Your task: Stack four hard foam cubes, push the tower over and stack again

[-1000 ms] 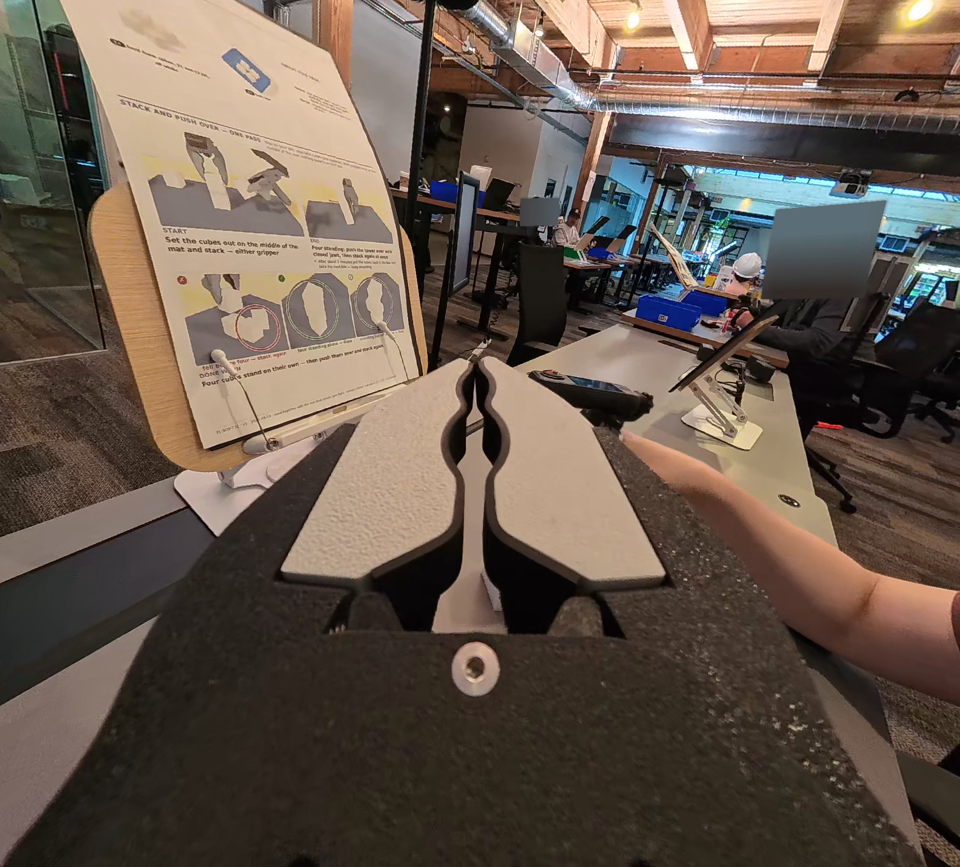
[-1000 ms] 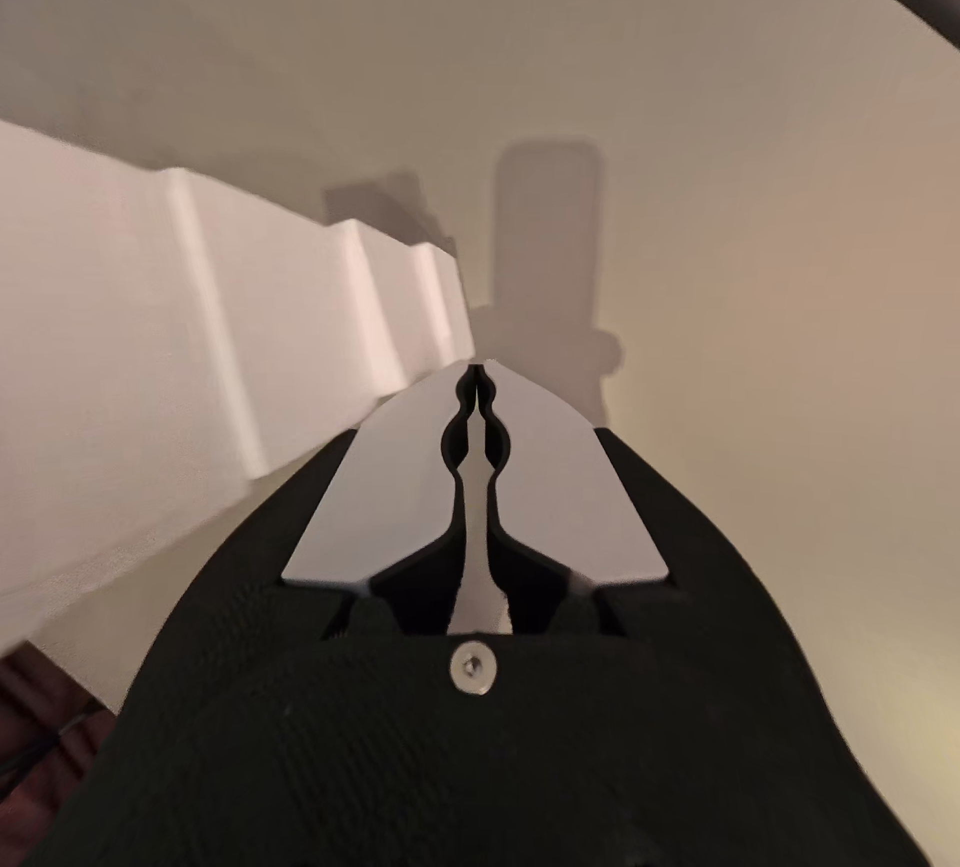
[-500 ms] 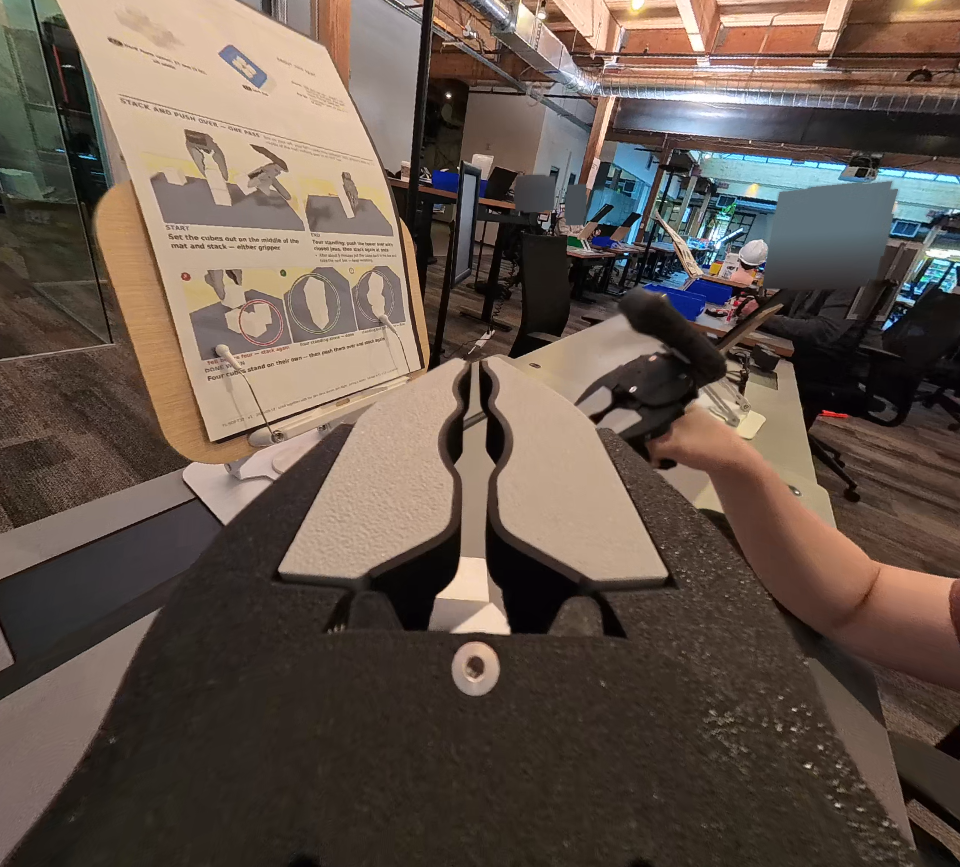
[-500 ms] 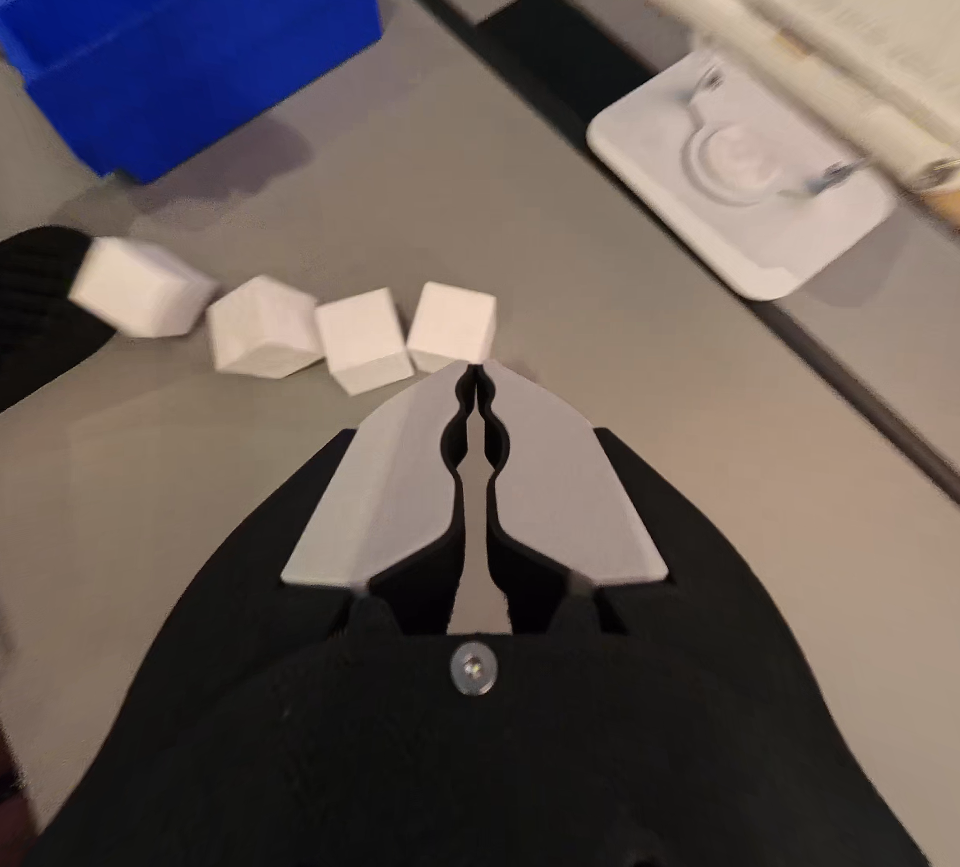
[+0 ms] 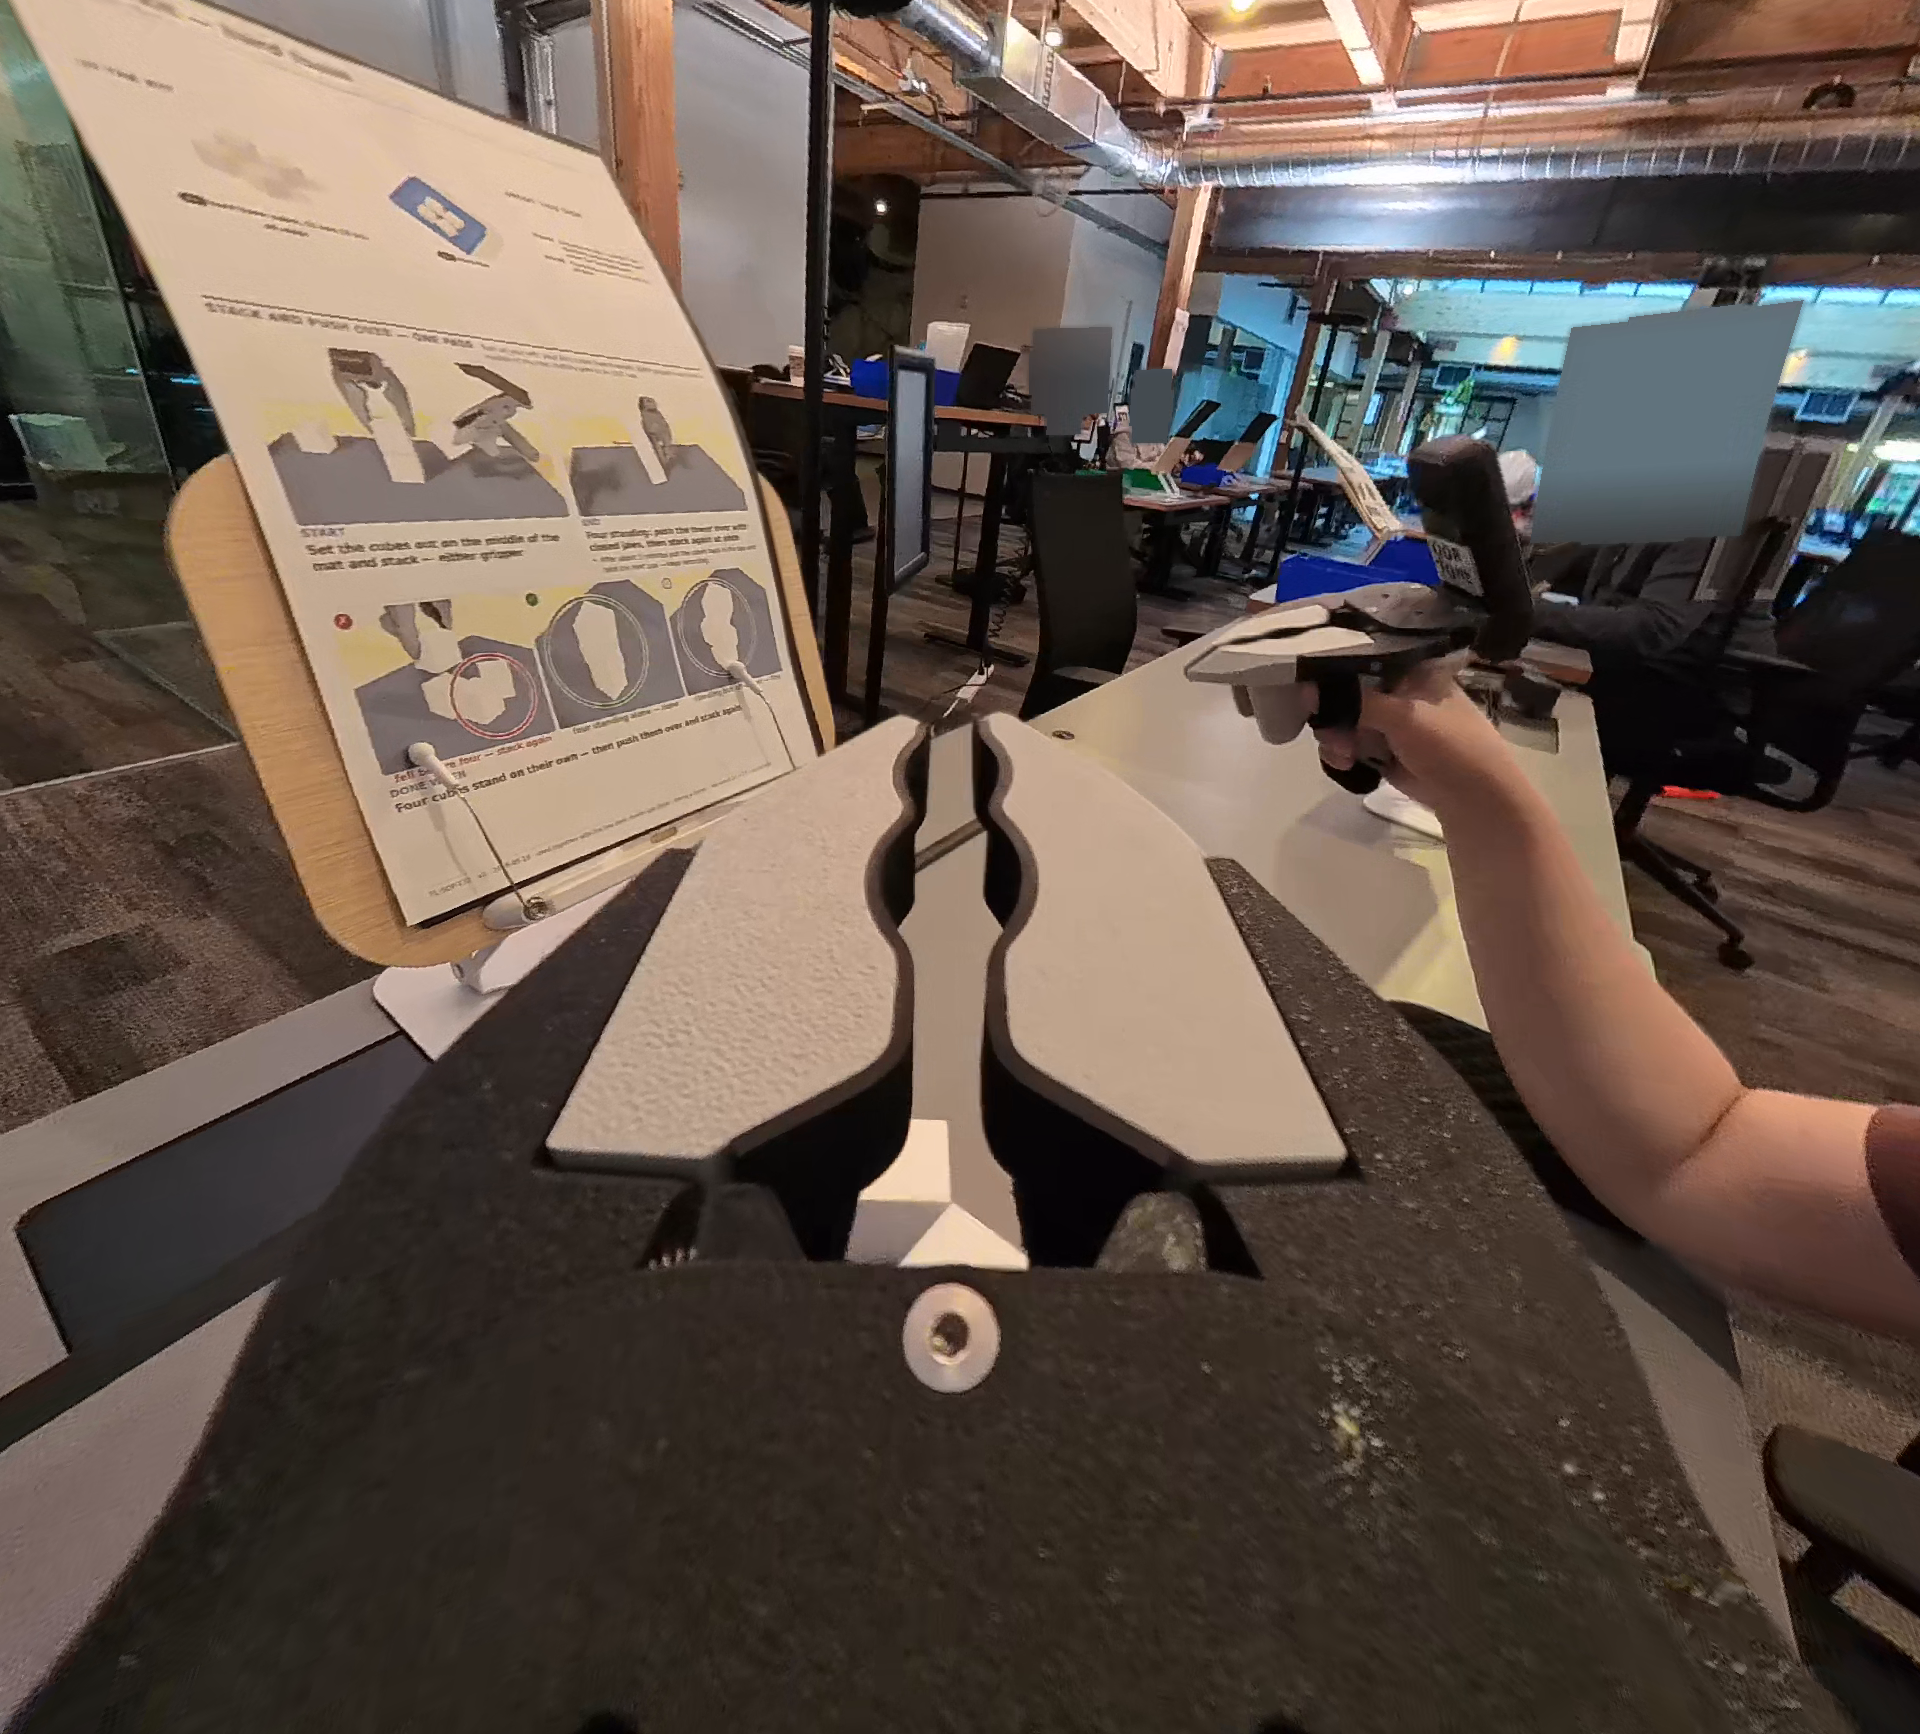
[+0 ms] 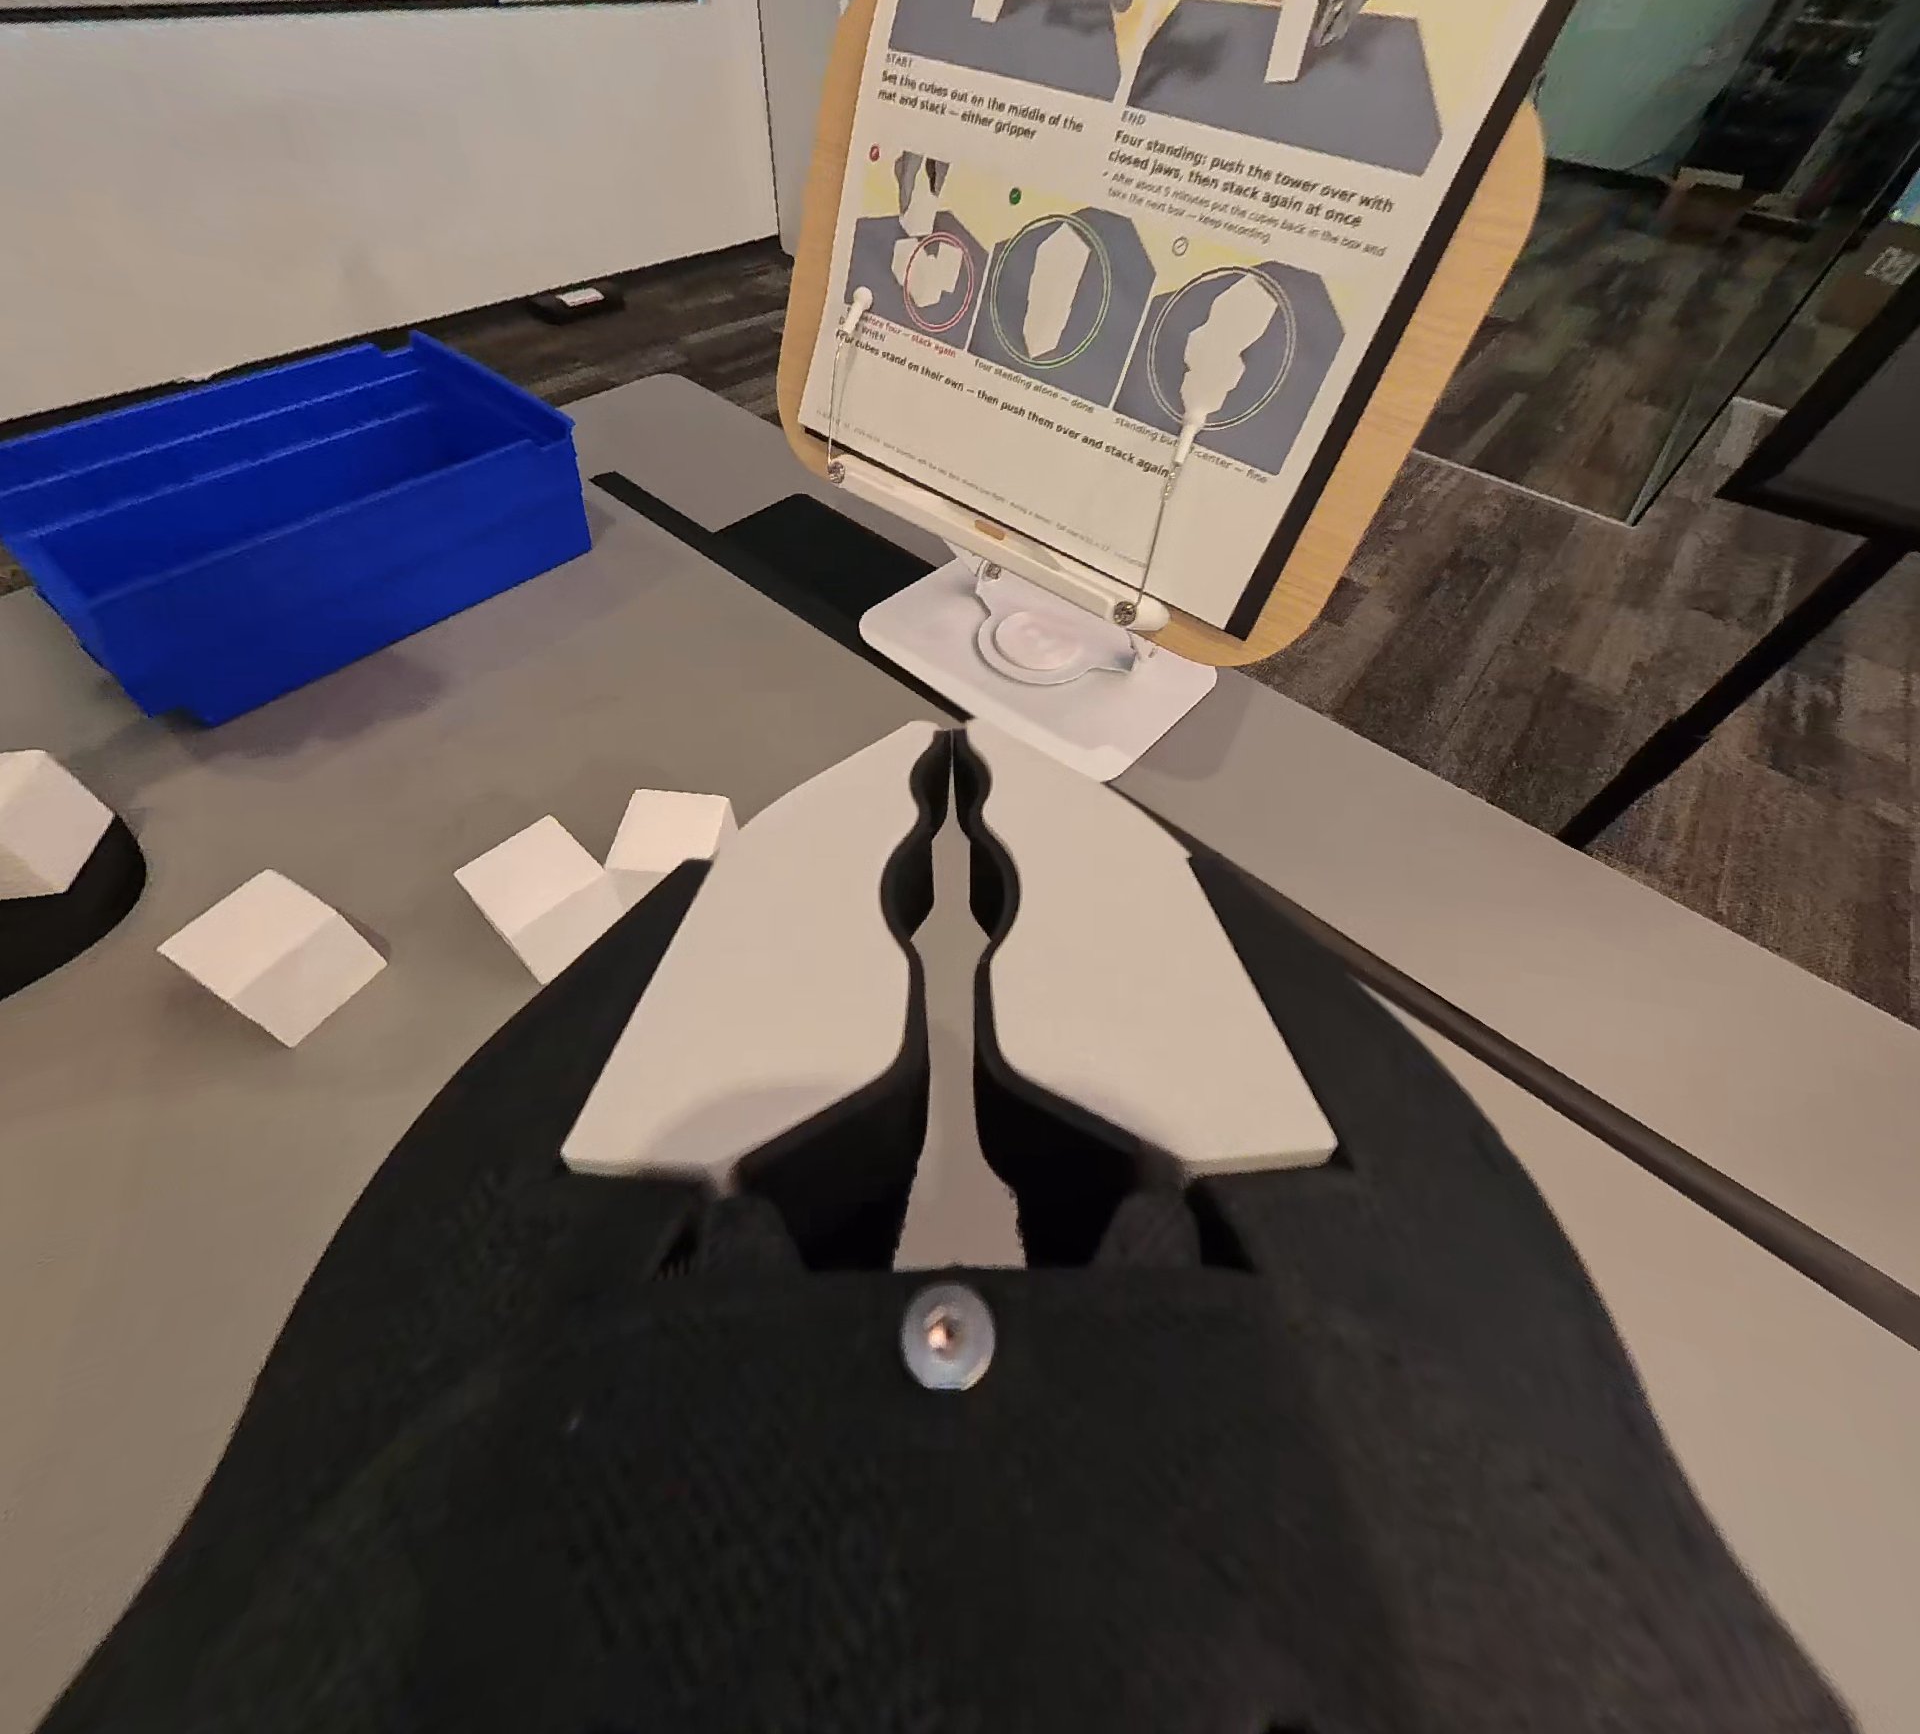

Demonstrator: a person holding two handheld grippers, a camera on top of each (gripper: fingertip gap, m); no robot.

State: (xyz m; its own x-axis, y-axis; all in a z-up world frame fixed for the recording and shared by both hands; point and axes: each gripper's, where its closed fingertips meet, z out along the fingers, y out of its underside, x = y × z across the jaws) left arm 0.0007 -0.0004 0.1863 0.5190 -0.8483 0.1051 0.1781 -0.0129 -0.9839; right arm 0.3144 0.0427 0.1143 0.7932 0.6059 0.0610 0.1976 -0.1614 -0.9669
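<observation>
My right gripper (image 6: pixel 951 734) has its jaws pressed together, tips touching, raised above the grey desk (image 6: pixel 540 718). Left of those jaws lie three white cubes: one (image 6: pixel 670 830) just beside them, the next (image 6: pixel 530 889) touching it, another (image 6: pixel 272 967) farther left and apart. A fourth cube (image 6: pixel 36 820) sits at the far left edge against my left gripper. Beyond the cubes is a blue bin (image 6: pixel 312 531); ahead of the jaws stands an instruction sheet (image 6: pixel 1164 157).

My left gripper (image 5: pixel 951 734) shows jaws nearly together, a thin gap, nothing pinched; a cube (image 5: pixel 935 1217) shows below them.
</observation>
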